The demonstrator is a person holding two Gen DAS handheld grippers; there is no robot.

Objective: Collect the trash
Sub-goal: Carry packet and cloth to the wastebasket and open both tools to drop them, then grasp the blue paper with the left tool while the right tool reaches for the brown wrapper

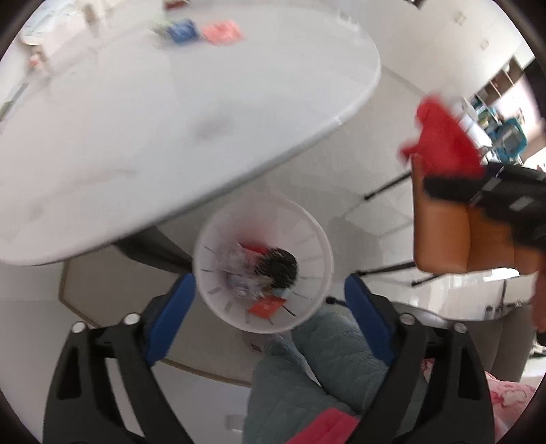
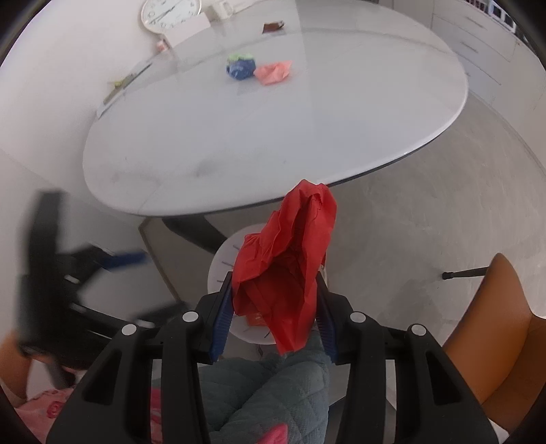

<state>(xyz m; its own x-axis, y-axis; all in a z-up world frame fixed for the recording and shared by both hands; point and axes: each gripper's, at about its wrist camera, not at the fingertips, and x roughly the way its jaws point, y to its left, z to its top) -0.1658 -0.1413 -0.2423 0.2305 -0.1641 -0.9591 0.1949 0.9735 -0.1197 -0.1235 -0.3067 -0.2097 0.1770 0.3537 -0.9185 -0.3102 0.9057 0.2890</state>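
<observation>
A white slotted trash bin (image 1: pixel 262 266) stands on the floor beside the table, holding several wrappers. My left gripper (image 1: pixel 269 307) is open and empty above the bin. My right gripper (image 2: pixel 274 304) is shut on a crumpled red paper (image 2: pixel 290 263), held above the bin (image 2: pixel 221 263); the paper also shows in the left wrist view (image 1: pixel 443 136). On the white oval table (image 2: pixel 239 136) lie a blue crumpled wad (image 2: pixel 240 68) with a green bit and a pink crumpled paper (image 2: pixel 274 72), also blurred in the left wrist view (image 1: pixel 221 31).
An orange chair (image 2: pixel 494 334) stands at the right. A clock (image 2: pixel 170 13), a mug and a small brown item (image 2: pixel 273 26) sit at the table's far side. My quilted teal trouser legs (image 2: pixel 266 392) are below the grippers.
</observation>
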